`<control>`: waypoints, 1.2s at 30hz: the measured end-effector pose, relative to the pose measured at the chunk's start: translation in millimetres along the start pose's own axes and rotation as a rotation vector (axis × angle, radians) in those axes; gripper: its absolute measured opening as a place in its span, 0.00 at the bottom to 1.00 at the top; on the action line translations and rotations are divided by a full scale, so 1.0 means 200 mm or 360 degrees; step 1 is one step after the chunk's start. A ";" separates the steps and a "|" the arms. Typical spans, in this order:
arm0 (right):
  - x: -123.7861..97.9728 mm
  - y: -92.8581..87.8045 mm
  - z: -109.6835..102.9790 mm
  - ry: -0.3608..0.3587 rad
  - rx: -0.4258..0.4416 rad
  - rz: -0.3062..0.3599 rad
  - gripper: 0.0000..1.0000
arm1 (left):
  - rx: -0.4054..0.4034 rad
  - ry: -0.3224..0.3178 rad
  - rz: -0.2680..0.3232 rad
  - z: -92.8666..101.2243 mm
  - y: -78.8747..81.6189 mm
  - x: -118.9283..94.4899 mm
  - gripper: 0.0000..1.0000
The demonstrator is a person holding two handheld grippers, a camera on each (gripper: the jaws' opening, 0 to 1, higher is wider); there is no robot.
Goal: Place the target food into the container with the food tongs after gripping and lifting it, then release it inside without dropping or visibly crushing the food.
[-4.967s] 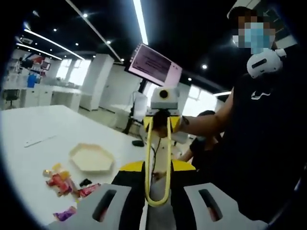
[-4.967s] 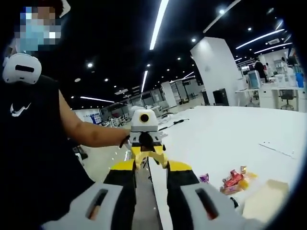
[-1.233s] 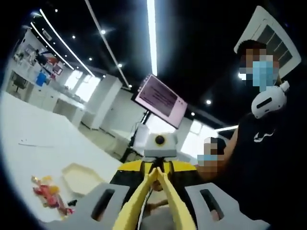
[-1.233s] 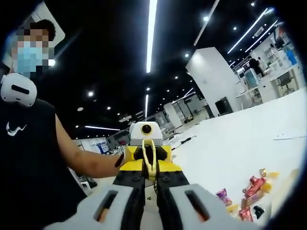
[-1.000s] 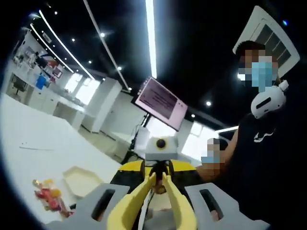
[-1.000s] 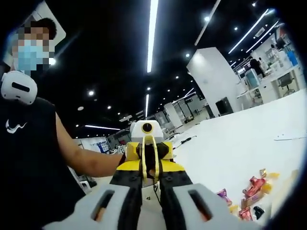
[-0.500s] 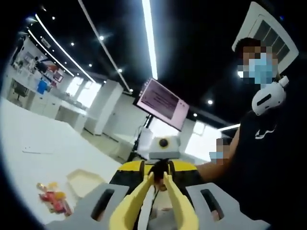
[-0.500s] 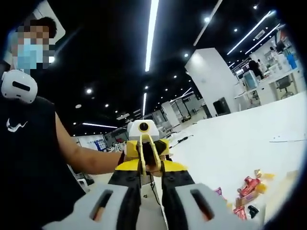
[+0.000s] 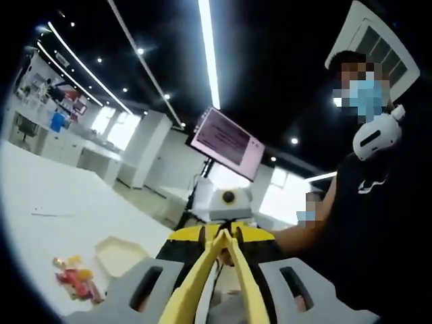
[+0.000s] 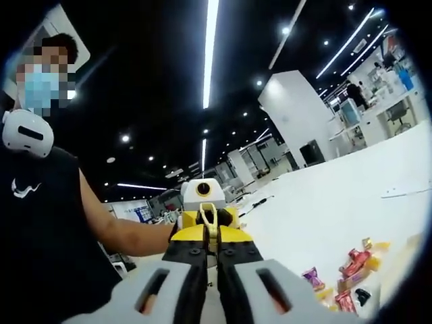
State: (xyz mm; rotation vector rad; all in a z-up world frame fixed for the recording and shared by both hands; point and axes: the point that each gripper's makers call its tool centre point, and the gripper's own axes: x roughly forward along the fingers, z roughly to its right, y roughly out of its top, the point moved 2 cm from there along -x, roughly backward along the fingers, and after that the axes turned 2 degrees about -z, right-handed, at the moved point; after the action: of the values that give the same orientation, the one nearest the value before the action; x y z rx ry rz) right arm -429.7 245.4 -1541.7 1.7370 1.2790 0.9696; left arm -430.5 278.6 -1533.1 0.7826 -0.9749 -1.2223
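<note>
Since half a second earlier, the yellow food tongs (image 9: 214, 283) had closed: their two arms, then parted at the tips, met in a point in the left gripper view. The right gripper's jaws had drawn nearer together over the same interval.

Left gripper (image 9: 216, 297): its black-and-yellow jaws stood either side of the tong arms and appeared to press them; contact partly hidden, so the hold was taken as a clamp on the tongs. Tong tips aimed at the right gripper (image 9: 228, 226), held opposite in the person's hand.

Right gripper (image 10: 208, 287): jaws close together with only a narrow slot between them, which the tongs' bent end (image 10: 208, 226) ran up. The left gripper (image 10: 202, 202) faced it at the end of the person's bare forearm (image 10: 128, 237).

Both grippers were raised above the white table (image 9: 61, 202). The wrapped snacks (image 9: 73, 282) lay in a small heap on it, well below the tongs and untouched. The pale shallow container (image 9: 120, 255) sat just beside them. In the right gripper view, the same heap of wrapped snacks (image 10: 344, 277) lay low at right.

A person in a black shirt (image 9: 378, 229) stood behind. A lit monitor (image 9: 226, 143) hung beyond.
</note>
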 end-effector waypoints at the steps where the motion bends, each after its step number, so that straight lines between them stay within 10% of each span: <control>1: 0.00 0.01 0.00 -0.0004 0.0003 0.0015 0.01 | -0.0014 0.0001 0.0006 0.00 0.00 0.00 0.16; 36: 0.00 0.02 0.00 0.0002 0.0001 0.0037 0.02 | -0.0049 -0.0013 0.0008 0.00 0.01 0.00 0.14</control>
State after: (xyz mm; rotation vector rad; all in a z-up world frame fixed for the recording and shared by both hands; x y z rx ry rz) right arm -428.1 243.8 -1537.6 1.7559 1.2627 0.9838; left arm -429.0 279.6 -1531.9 0.7512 -0.9616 -1.2344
